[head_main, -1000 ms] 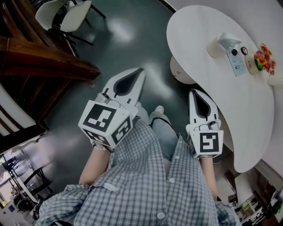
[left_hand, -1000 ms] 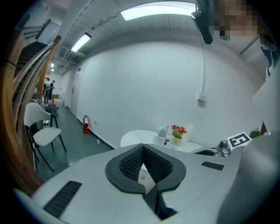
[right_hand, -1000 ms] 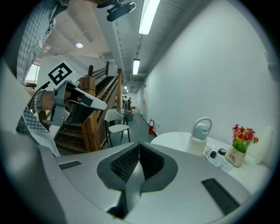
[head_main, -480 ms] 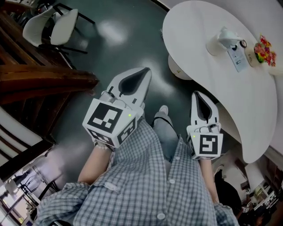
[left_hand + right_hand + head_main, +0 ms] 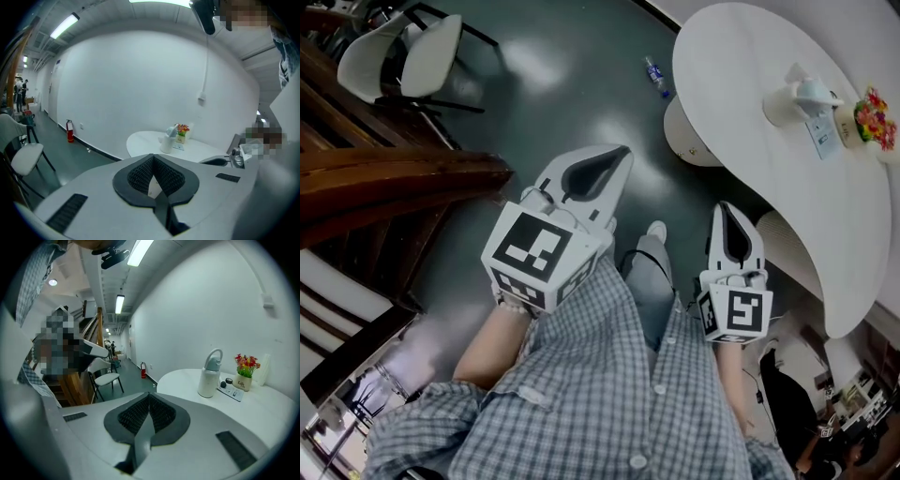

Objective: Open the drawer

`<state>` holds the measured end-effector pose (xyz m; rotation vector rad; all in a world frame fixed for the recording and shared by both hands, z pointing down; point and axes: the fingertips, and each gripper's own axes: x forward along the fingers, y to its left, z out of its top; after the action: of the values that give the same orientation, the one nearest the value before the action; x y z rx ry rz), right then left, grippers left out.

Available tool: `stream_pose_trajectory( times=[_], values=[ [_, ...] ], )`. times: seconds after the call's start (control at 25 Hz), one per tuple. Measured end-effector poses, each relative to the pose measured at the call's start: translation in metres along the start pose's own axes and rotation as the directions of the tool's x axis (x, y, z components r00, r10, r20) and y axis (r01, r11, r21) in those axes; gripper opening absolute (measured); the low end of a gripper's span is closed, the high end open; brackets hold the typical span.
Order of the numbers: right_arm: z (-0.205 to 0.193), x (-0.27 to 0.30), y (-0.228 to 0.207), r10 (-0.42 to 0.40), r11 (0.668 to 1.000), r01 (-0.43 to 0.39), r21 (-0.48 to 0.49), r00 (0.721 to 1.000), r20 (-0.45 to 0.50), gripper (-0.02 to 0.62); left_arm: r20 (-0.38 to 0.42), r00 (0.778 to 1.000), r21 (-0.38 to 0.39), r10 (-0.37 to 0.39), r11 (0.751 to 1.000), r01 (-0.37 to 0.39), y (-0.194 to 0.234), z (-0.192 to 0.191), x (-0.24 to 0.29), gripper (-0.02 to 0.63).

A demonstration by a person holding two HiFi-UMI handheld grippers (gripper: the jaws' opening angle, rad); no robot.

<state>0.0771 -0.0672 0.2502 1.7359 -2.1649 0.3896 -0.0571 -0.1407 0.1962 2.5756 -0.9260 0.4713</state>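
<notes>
Both hand-held tools are moulded white plastic with black ribbed pads. The left gripper (image 5: 622,150) has its jaws together with the tips touching. Only the teardrop hollow between the pads stays open, and nothing is in it. The right gripper (image 5: 724,206) is closed the same way and is equally empty. In the head view both sit near 6 o'clock, above a grey checked cotton shirt (image 5: 609,394).

A smooth white kidney-shaped table (image 5: 750,141) curves from 1 to 4 o'clock. It bears a white handled jug (image 5: 802,97) and a small pot of red and yellow flowers (image 5: 874,117). Dark varnished wooden beams (image 5: 394,178) lie at 9 o'clock. Two white shell chairs (image 5: 422,56) stand at 11 on a glossy dark green floor (image 5: 553,112). No view shows a drawer.

Against a second ago, the table has slid slightly towards 3 o'clock and the chairs towards 9. A clear plastic bottle (image 5: 654,77) has come into view on the floor at 12. The jaws are unchanged.
</notes>
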Motion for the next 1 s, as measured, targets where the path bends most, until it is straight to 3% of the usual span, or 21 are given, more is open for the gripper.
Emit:
stream_pose_trajectory(
  times=[0.4, 0.8, 1.0],
  values=[
    [-0.009, 0.02, 0.024, -0.106, 0.991, 0.105, 0.078, 0.994, 0.002, 0.009, -0.063, 0.993, -0.016, -0.102, 0.995, 0.101, 0.023, -0.032, -0.007, 0.005],
    [-0.055, 0.037, 0.015, -0.201, 0.98, 0.2, -0.011, 0.979, -0.043, 0.009, -0.093, 0.983, 0.006, -0.16, 0.987, 0.161, 0.035, -0.072, 0.016, 0.005],
    [-0.072, 0.053, 0.012, -0.194, 0.98, 0.191, -0.056, 0.979, -0.066, 0.011, -0.101, 0.982, 0.097, -0.16, 0.981, 0.17, 0.041, -0.084, 0.03, 0.005]
  ],
)
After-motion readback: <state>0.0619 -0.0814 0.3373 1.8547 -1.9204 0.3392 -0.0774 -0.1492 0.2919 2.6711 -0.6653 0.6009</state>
